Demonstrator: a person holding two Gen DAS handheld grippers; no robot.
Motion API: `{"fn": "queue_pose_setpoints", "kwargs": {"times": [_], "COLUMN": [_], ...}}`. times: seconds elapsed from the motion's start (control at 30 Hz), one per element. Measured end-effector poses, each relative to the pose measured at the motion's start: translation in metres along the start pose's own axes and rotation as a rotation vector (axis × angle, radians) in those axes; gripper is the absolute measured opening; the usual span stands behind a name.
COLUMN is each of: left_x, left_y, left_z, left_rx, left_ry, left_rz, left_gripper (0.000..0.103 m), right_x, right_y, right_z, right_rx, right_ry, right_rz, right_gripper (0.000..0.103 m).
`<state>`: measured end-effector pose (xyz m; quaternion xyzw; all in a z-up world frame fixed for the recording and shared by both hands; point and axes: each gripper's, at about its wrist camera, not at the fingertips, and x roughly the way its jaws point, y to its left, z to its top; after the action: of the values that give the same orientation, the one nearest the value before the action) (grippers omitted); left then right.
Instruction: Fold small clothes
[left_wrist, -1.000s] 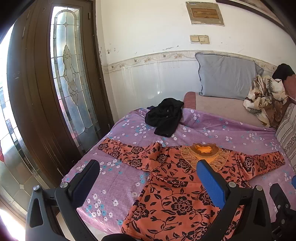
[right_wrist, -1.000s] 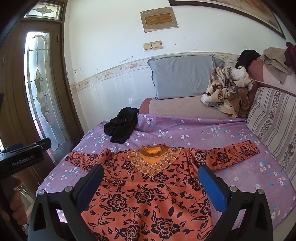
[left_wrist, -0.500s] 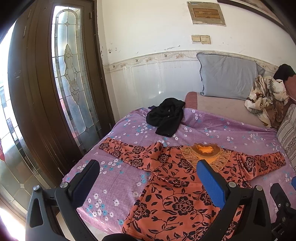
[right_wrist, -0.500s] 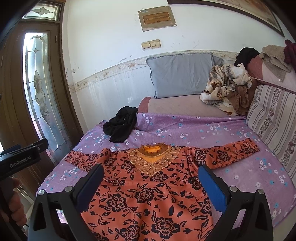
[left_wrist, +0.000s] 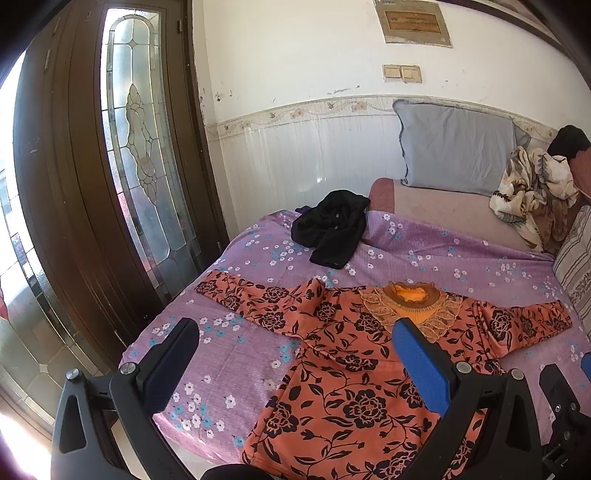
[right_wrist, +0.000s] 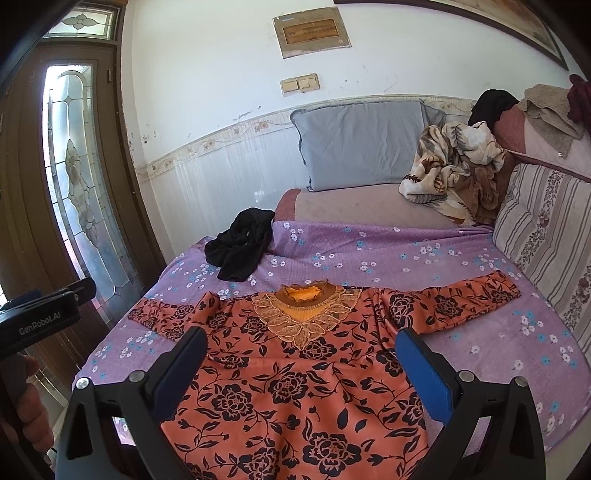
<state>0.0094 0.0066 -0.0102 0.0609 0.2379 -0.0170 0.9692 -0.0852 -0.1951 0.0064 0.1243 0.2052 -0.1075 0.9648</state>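
Lying flat and face up on the purple flowered bedsheet (right_wrist: 388, 258), the orange floral top (right_wrist: 295, 387) has both sleeves spread out to the sides and its embroidered neckline (right_wrist: 304, 314) toward the far wall; the hem hangs at the near edge of the bed. The sleeve on the door side shows a raised fold near the shoulder in the left wrist view (left_wrist: 314, 288). Left tongs (left_wrist: 295, 354) stand wide apart above the near part of the top and the bare sheet beside it, holding nothing, not touching cloth. Right tongs (right_wrist: 301, 354) are likewise spread wide, empty, over the chest of the garment. In the right wrist view the left device's black body sits at the left edge with a hand (right_wrist: 29, 406) gripping its handle. Beyond the top, well apart from it, a crumpled black garment (right_wrist: 240, 247) rests on the sheet near the bed's far corner by the door. Further back a grey pillow (right_wrist: 362, 144) leans on the wall, with a bunched brown-and-cream blanket (right_wrist: 454, 166) beside it and a striped cushion (right_wrist: 546, 229) along the right side. A wooden door with leaded glass (left_wrist: 140, 147) stands left of the bed.
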Motion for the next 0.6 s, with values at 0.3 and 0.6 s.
{"fn": "queue_pose_setpoints", "kwargs": {"times": [0.3,0.6], "left_x": [0.01,0.023], "left_y": [-0.007,-0.014], "left_z": [0.0,0.008], "left_rx": [-0.014,-0.019], "left_ry": [-0.007,-0.018], "left_rz": [-0.007,-0.004], "left_gripper": [0.103,0.103], "right_x": [0.01,0.028], "right_y": [-0.004,-0.011], "right_z": [0.002,0.013], "right_rx": [-0.005,0.004], "right_ry": [-0.009,-0.024], "right_rz": [-0.003,-0.006], "right_gripper": [0.103,0.103]}}
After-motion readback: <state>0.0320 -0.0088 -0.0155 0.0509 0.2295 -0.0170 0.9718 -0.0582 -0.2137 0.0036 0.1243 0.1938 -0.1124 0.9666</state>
